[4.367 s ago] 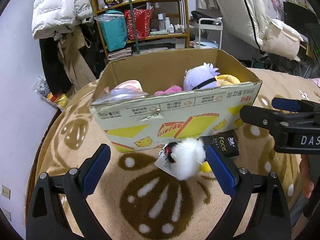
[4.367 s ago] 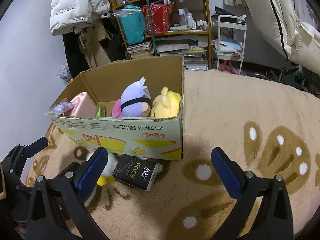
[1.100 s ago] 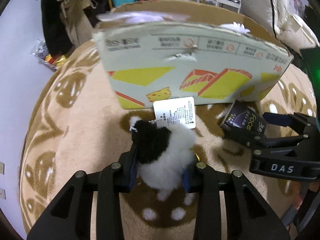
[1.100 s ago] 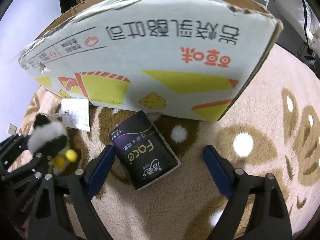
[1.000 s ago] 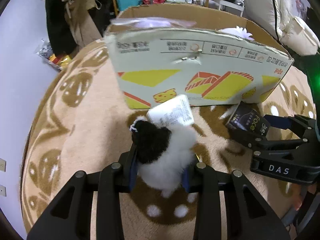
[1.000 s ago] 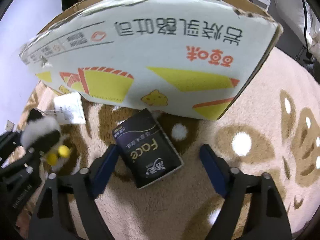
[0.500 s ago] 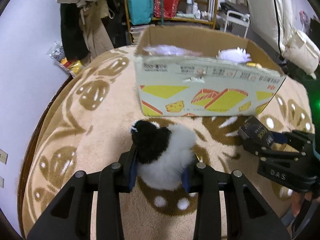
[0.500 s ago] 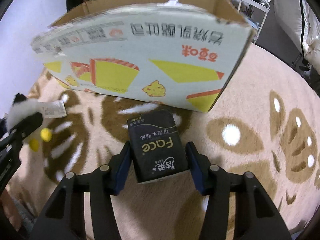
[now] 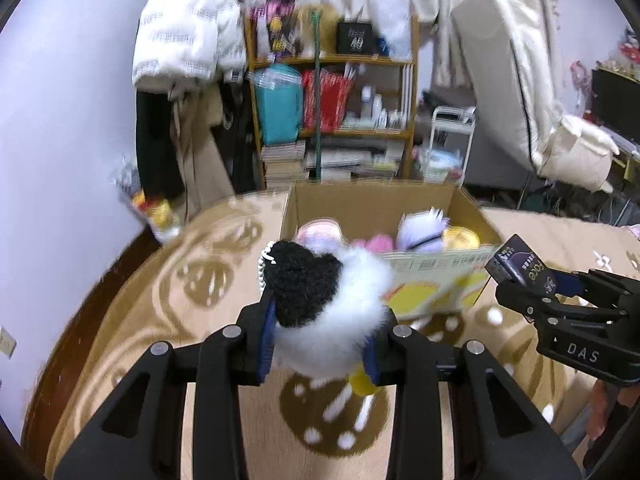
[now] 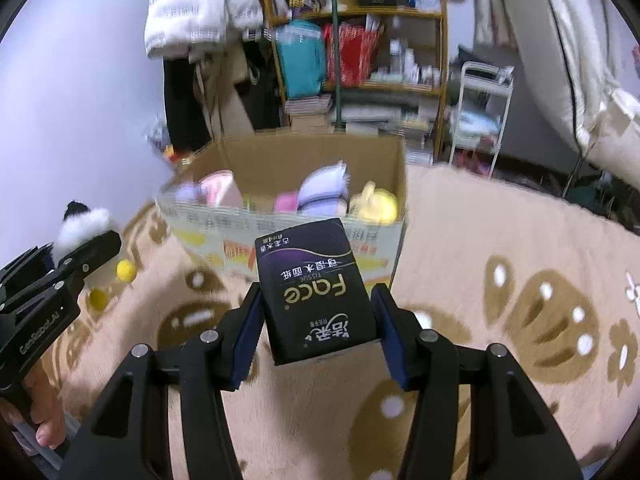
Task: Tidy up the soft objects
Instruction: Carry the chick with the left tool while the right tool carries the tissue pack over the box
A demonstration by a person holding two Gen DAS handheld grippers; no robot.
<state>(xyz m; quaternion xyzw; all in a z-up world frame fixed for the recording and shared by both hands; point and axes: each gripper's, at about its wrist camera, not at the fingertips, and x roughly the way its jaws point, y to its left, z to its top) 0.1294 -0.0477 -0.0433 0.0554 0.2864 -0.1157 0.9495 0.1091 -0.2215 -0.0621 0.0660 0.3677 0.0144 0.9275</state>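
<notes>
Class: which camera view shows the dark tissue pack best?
The right wrist view: the tissue pack fills the centre, printed face clear, clamped in the right gripper. The left wrist view catches only its end at the right edge.

A: What do the grippers look like?
B: The left gripper [image 9: 322,340] and the right gripper [image 10: 318,330] are both black, with blue pads [image 10: 244,332] and silver screws [image 9: 233,332].
A: Any markings?
B: White "DAS" lettering on the right one.
</notes>
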